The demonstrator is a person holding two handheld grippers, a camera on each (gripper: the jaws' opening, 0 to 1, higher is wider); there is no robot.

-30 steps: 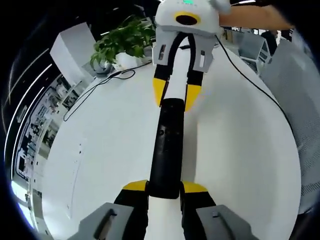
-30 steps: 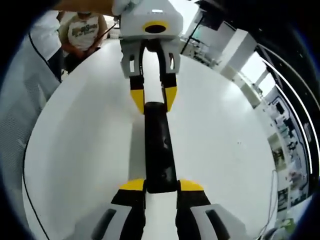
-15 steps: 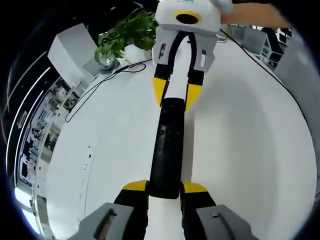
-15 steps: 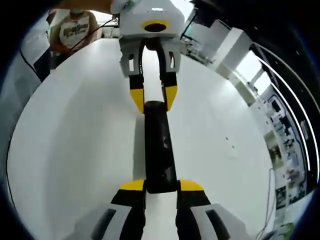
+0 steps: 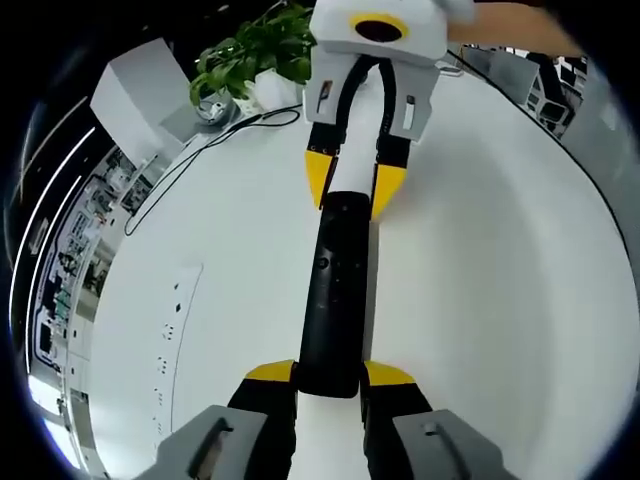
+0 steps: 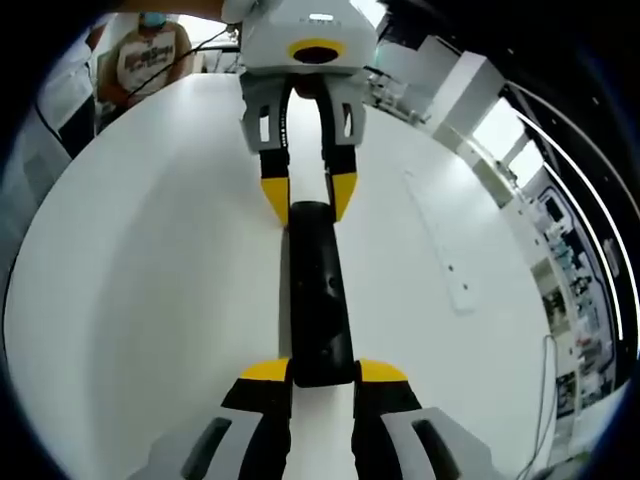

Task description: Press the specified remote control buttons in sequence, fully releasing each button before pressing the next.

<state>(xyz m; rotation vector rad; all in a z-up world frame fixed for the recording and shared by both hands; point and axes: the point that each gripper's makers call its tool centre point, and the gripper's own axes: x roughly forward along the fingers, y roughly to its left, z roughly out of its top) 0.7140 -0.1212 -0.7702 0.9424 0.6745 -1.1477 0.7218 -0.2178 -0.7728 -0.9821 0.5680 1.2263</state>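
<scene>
Between both grippers, remote [image 5: 335,290] stays clamped, unmoved.

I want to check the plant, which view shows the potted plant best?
The left gripper view: the potted plant stands at the table's far edge, leaves plain, beside a cable. In the right gripper view a green scrap sits at the bottom edge; I cannot tell if that is it.

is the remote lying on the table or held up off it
Held: both grippers, left and right, clamp the remote by its ends. Whether it clears the table, cannot tell.
</scene>
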